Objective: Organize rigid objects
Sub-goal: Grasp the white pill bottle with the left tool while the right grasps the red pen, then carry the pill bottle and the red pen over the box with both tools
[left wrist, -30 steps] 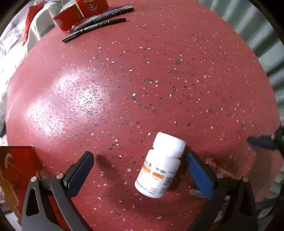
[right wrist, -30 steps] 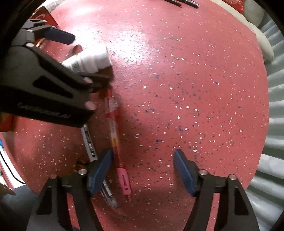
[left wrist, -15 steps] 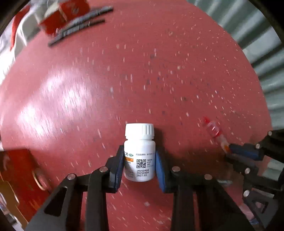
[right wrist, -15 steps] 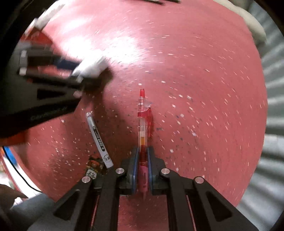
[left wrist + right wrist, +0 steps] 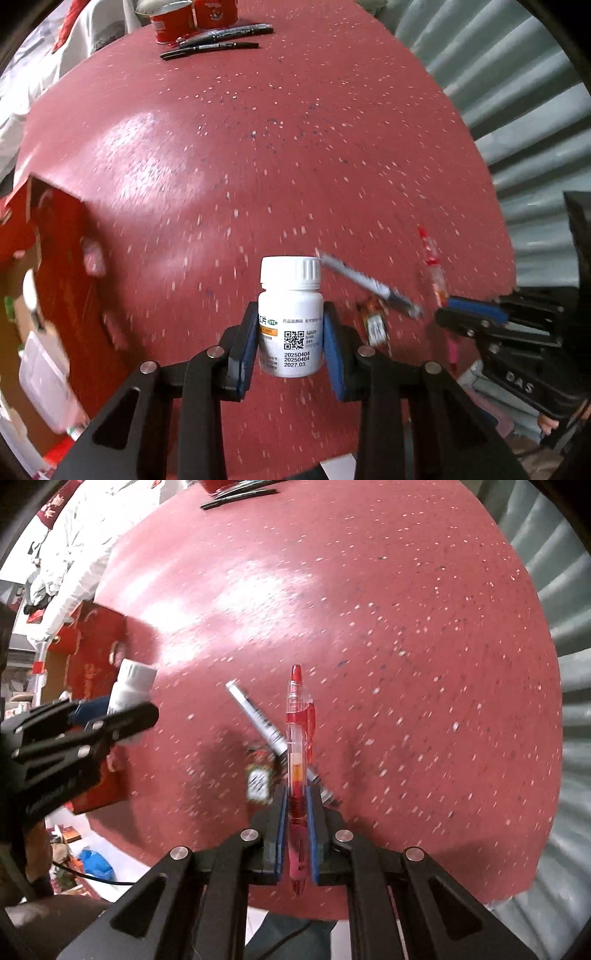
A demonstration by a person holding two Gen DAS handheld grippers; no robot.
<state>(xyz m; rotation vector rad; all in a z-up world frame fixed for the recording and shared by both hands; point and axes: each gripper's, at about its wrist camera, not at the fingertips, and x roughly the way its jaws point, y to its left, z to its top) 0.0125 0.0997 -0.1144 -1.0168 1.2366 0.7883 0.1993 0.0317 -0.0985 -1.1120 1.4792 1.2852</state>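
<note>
Red speckled table (image 5: 258,147) bears the items. Grey corrugated wall (image 5: 517,110) stands beside it. White cloth (image 5: 81,542) lies at far edge.

Red speckled tabletop (image 5: 295,147), glare patches; grey-green corrugated wall (image 5: 517,92) beside it.

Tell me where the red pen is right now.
The red pen is clamped in the right gripper, above the red table, with a silver marker lying just beneath it.

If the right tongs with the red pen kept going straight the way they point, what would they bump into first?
Probably the silver marker lying on the red table. The right tongs point steeply down, and the red pen crosses right over it. Depth is hard to judge.
</note>
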